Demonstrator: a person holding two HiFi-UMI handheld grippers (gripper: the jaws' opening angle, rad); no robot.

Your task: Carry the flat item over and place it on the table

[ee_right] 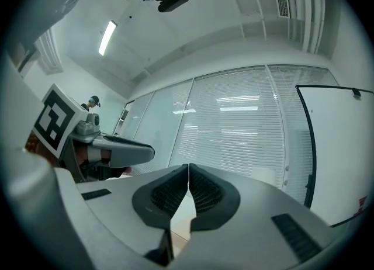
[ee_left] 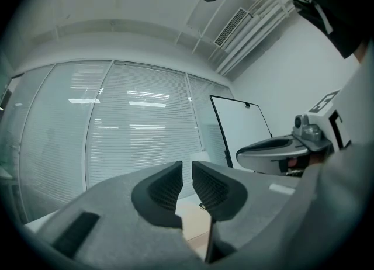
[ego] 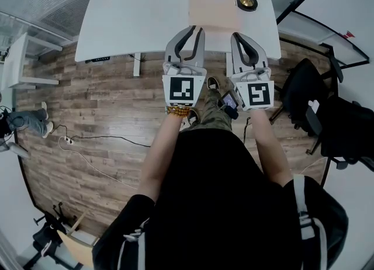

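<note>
Tan flat item lies flat on the right part of the white worktop, its near side at the worktop's near edge. Small brass-coloured object stands just beside it, toward the far right corner.

Person stands at the near edge with both grippers held side by side, tips at the item's near side. Left gripper: jaws almost together, only a thin slit between the pads, nothing clamped in it. Tan surface shows low beyond the slit. Right gripper: jaws closed, pad tips meeting, nothing between them. Tan surface again visible below and beyond.

Wood plank floor underfoot; black office chair off the worktop's right end.
</note>
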